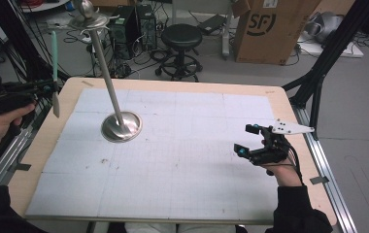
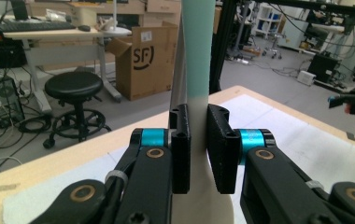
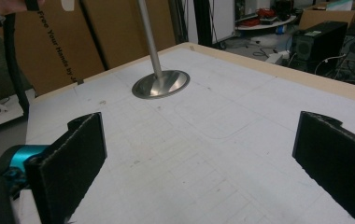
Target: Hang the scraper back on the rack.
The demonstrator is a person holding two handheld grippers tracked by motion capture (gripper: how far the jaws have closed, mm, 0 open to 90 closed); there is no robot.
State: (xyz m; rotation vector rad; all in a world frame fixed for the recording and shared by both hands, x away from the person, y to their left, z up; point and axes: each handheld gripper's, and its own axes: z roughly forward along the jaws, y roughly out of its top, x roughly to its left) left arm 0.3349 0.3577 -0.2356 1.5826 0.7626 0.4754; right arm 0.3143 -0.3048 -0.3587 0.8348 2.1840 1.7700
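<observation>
A long utensil [image 1: 55, 56] with a teal upper part and a pale lower part stands nearly upright over the table's left edge. My left gripper [image 1: 50, 88] is shut on its middle. In the left gripper view the black pads [image 2: 181, 144] press both sides of the utensil [image 2: 197, 51]. A steel stand [image 1: 121, 125] with a round base and a leaning pole sits on the white mat [image 1: 182, 160], right of the utensil. My right gripper [image 1: 244, 139] rests open at the mat's right side. Its jaws [image 3: 199, 154] stand wide apart, with the stand's base [image 3: 160, 84] farther ahead.
Behind the table are a black stool [image 1: 181, 36], a cardboard box [image 1: 270, 29] and a computer tower [image 1: 124, 24] among cables. Black frame legs [image 1: 318, 73] rise at the right rear corner. A metal rail [image 1: 326, 170] runs along the table's right edge.
</observation>
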